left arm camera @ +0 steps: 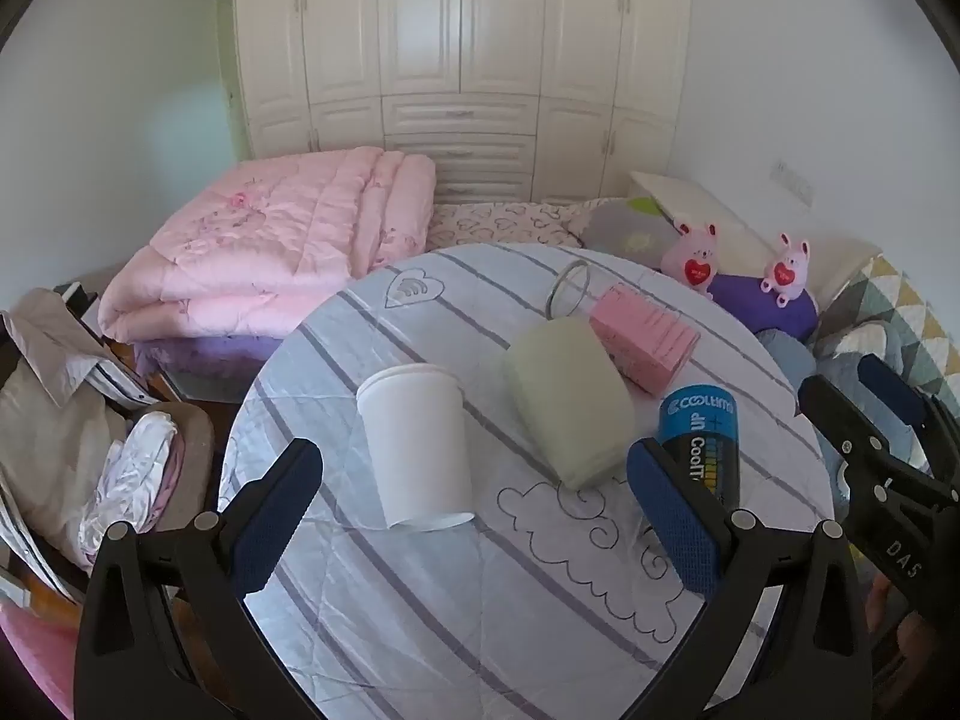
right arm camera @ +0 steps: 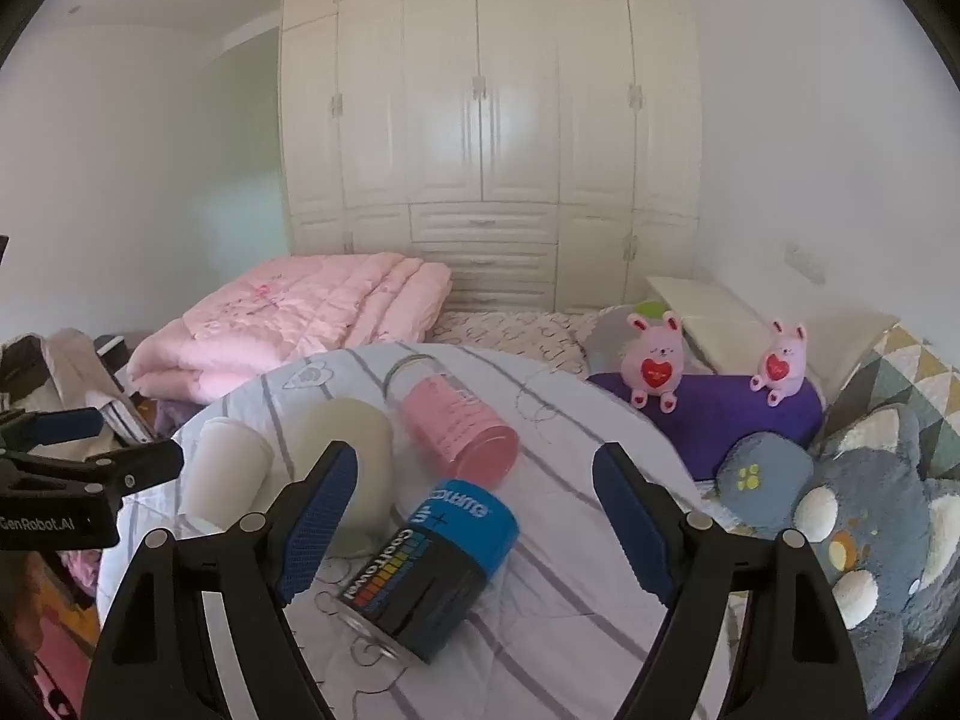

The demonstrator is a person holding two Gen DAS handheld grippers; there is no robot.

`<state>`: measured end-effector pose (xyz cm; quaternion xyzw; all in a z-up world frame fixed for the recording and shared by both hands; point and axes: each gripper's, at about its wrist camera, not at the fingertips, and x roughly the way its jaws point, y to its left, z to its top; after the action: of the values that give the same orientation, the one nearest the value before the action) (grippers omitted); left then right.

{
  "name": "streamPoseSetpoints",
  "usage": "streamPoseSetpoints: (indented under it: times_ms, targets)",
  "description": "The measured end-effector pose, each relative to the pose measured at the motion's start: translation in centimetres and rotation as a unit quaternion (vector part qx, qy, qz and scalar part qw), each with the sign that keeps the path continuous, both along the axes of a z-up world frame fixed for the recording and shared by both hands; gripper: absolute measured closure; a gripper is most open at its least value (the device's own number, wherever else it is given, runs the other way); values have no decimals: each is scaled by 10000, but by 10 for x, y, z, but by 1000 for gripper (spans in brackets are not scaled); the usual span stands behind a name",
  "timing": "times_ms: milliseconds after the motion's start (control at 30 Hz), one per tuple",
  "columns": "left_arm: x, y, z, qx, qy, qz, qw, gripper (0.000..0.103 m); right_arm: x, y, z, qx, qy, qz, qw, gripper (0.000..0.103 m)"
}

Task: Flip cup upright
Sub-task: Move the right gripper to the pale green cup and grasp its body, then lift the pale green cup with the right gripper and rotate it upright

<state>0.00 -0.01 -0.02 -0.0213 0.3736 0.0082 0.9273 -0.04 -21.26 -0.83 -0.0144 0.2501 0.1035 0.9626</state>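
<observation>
- Left wrist view: the left gripper has its fingers spread wide and holds nothing. The white cup lies on its side on the bench, between the fingers but not touching them. A pale green cup lies beside it.
- Right wrist view: the right gripper is wide open too, holding nothing. A blue and black can lies between its fingers. The white cup is far left.

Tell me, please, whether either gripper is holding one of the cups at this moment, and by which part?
Nothing is held. The left gripper and the right gripper are both open above the round cloth-covered table, touching no cup.
</observation>
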Motion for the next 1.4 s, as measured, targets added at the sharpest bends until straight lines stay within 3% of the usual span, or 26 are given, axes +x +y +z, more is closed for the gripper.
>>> streamPoseSetpoints:
  times_ms: [333, 500, 700, 833, 967, 1400]
  targets:
    - [14, 16, -10, -57, 175, 89, 9998, 0, 46, 45, -16, -55, 901, 621, 9940, 21]
    - [30, 35, -14, 44, 41, 211, 9998, 0, 73, 74, -30, -205, 1339, 769, 9878, 21]
    - [44, 57, -24, 10, 144, 311, 9994, 0, 117, 95, -61, -288, 2362, 675, 9689, 21]
    - [49, 59, -31, 30, 333, 262, 9991, 0, 131, 103, -80, -112, 2776, 825, 9571, 20]
    - [53, 60, -38, -130, 353, 191, 9991, 0, 136, 121, -88, -389, 2848, 869, 9538, 21]
    - [41, 52, -23, -10, 163, 107, 9998, 0, 132, 112, -75, 178, 2843, 1099, 9523, 24]
